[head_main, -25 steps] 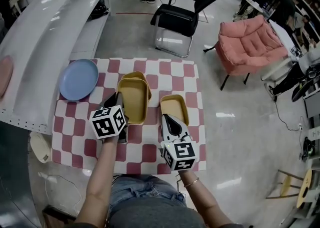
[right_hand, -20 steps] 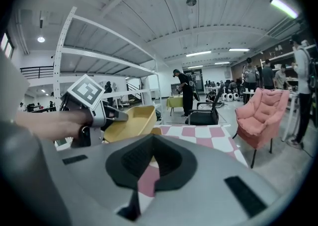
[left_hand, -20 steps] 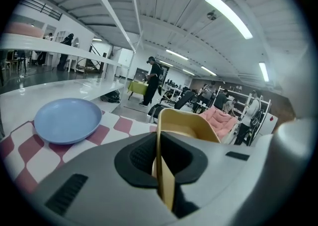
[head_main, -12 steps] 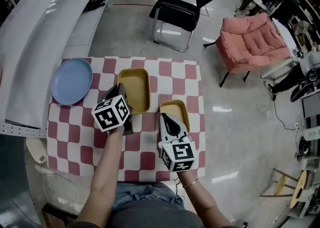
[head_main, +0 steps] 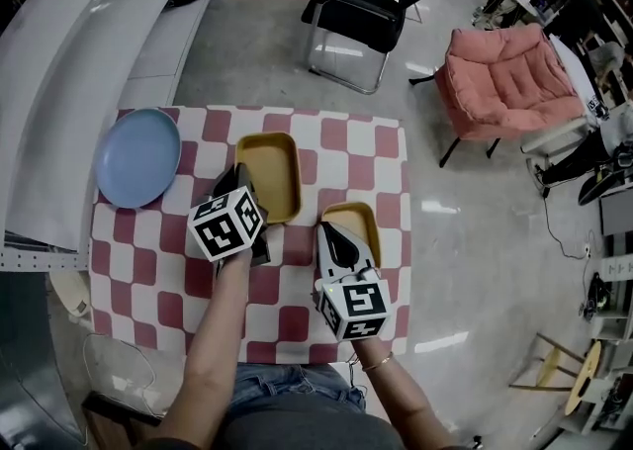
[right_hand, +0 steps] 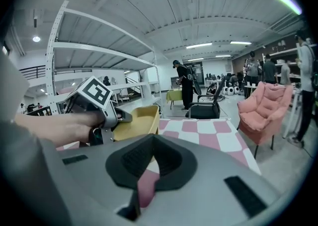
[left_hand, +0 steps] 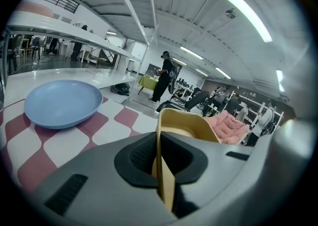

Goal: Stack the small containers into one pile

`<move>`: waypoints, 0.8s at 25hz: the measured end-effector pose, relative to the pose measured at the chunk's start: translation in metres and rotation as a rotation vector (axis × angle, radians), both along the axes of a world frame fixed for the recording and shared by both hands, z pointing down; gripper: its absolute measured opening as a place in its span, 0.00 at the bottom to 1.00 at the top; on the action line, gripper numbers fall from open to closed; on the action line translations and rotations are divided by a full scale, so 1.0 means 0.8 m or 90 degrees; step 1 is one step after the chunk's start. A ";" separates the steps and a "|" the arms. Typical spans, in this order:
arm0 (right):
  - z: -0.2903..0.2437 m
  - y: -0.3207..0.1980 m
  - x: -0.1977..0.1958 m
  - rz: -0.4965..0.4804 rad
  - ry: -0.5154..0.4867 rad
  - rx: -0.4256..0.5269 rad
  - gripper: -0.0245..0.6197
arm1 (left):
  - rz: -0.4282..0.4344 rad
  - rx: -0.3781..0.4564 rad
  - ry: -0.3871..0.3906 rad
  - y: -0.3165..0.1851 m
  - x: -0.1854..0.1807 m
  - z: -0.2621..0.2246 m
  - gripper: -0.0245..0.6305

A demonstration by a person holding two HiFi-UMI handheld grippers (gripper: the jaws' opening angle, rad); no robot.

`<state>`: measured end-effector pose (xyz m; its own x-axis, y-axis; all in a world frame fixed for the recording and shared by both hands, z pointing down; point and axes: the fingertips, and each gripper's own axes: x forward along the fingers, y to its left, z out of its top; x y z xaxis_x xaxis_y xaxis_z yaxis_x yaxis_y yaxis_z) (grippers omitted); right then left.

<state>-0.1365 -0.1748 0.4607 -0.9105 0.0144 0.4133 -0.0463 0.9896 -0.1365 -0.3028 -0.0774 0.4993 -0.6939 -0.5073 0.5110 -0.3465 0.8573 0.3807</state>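
1. Small yellow rectangular plastic container (head_main: 269, 173) sits mid-table on the red-and-white checked cloth (head_main: 148, 262), long side running near to far.
2. Its near-left rim is pinched by the left gripper (head_main: 238, 187). In the left gripper view the thin yellow wall stands edge-on between the two black pads, which press on it from both sides.
3. I cannot tell whether this container is lifted or resting on the cloth. In the right gripper view it looks slightly tilted.
4. Second small yellow container (head_main: 354, 218) lies to the right of the first and nearer, well apart from it, close to the table's right edge.
5. Right gripper (head_main: 332, 233) is over the near-left part of that second container and covers much of it in the head view. Its jaws stand slightly apart, and only red and white cloth shows through the narrow gap, with nothing gripped.
6. Round pale-blue plate (head_main: 138, 154) rests at the far-left corner of the table, well apart from both containers.
7. On the floor beyond the table are a black office chair (head_main: 381, 13) on the far side and a pink armchair (head_main: 509, 77) at far right.
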 end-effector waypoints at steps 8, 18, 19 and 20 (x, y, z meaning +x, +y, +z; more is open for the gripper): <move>0.015 0.000 -0.007 -0.001 0.014 -0.006 0.05 | -0.014 -0.009 0.015 -0.001 0.004 0.019 0.08; 0.012 -0.010 -0.006 0.008 0.012 -0.006 0.05 | -0.013 -0.017 -0.001 0.000 0.004 0.015 0.15; 0.011 -0.010 -0.006 0.009 0.010 -0.005 0.05 | -0.015 -0.020 -0.003 0.002 0.004 0.015 0.16; 0.011 -0.010 -0.005 0.010 0.009 -0.005 0.05 | -0.016 -0.024 -0.005 0.004 0.005 0.015 0.16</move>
